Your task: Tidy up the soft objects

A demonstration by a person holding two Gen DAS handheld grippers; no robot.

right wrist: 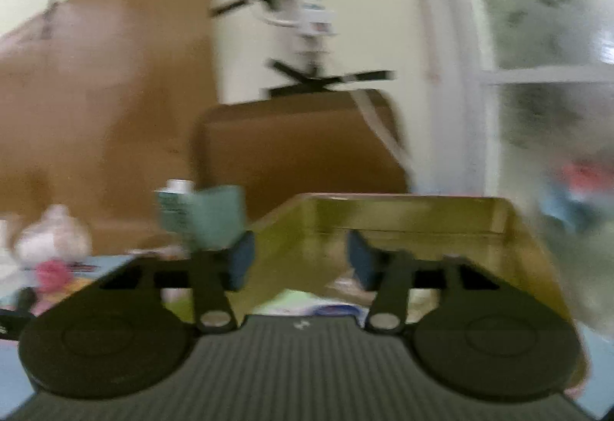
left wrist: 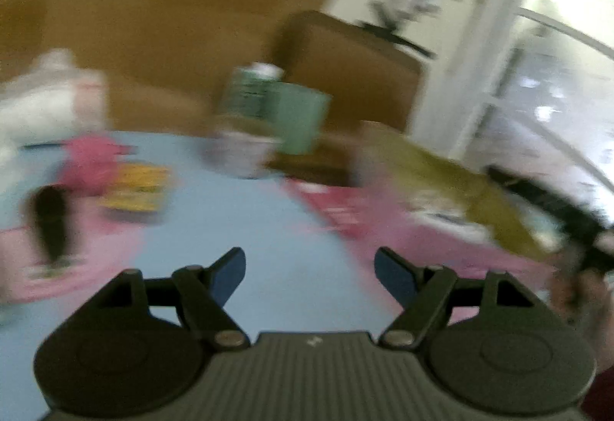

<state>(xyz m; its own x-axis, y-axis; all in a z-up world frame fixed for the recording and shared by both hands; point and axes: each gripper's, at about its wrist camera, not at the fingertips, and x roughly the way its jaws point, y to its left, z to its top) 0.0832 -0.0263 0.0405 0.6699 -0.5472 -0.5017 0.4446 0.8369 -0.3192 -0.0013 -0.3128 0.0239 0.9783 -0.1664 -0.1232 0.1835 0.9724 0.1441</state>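
Observation:
Both views are motion-blurred. My left gripper (left wrist: 310, 269) is open and empty above a light blue table (left wrist: 238, 229). Far left on the table lie a pink soft toy (left wrist: 90, 162), a yellow soft item (left wrist: 134, 187) and a black object (left wrist: 50, 225). A yellow-green box (left wrist: 453, 183) stands at the right with pale items inside. My right gripper (right wrist: 299, 258) is open and empty, hovering over that box (right wrist: 403, 221), where pale soft items (right wrist: 307, 300) lie. The pink toy (right wrist: 51, 273) also shows at the far left of the right wrist view.
A green-labelled bottle (left wrist: 249, 102) and a teal carton (left wrist: 303, 118) stand at the table's back. A white plush (left wrist: 50, 94) sits far left. A red flat item (left wrist: 337, 206) and pink cloth (left wrist: 441, 248) lie beside the box. A brown cabinet (right wrist: 303, 148) stands behind.

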